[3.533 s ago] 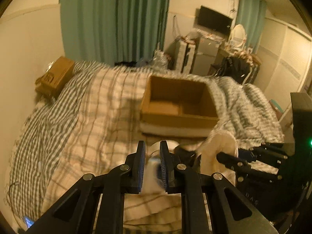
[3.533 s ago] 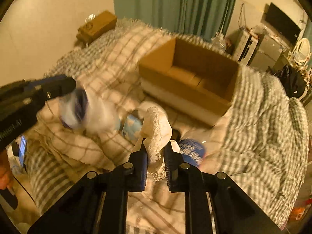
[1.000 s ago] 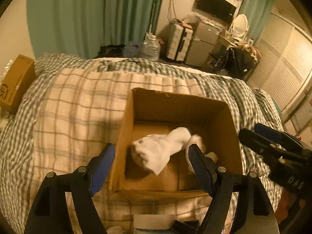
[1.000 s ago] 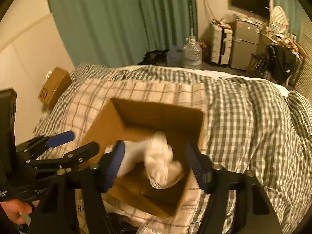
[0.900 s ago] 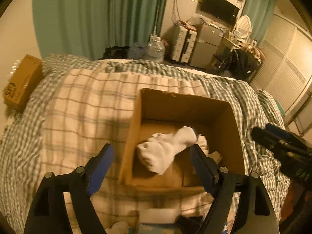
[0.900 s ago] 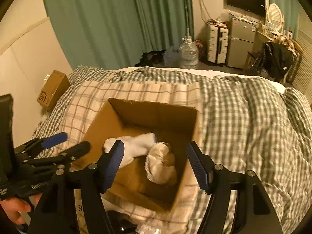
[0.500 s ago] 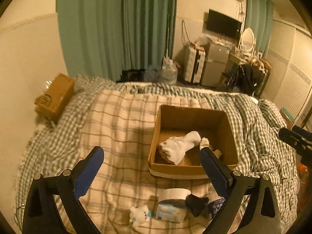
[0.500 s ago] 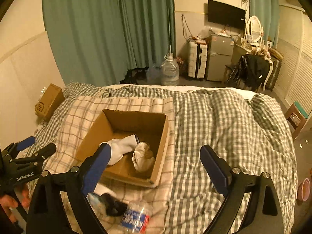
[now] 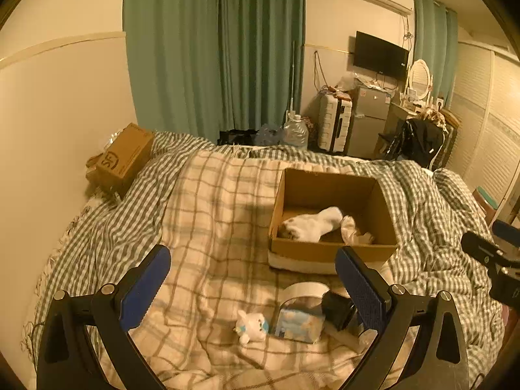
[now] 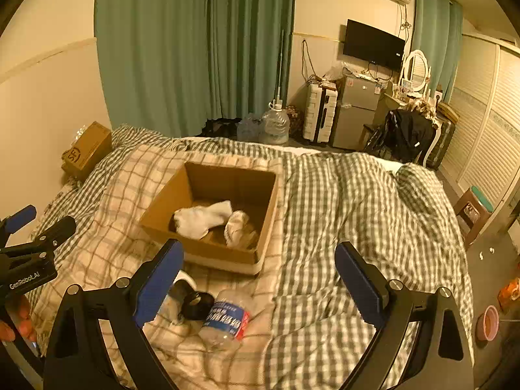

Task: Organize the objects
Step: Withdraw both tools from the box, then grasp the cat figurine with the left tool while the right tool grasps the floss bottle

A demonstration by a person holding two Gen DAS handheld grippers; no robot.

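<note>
Left gripper (image 9: 252, 287) and right gripper (image 10: 258, 279) both gape wide, holding nothing, above the checked bed. The open brown cardboard box (image 9: 331, 250), at one o'clock from the left gripper, holds a white sock (image 9: 312, 226).

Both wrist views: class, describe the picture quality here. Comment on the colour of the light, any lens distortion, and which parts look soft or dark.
Left wrist view: warm amber cast, black fisheye corners, wall lines bowed; the cardboard box is fairly sharp, the plush toy softer. Right wrist view: same amber cast and curved edges; the water bottle looks slightly smeared, and the open right gripper frame is dark silhouette.
</note>
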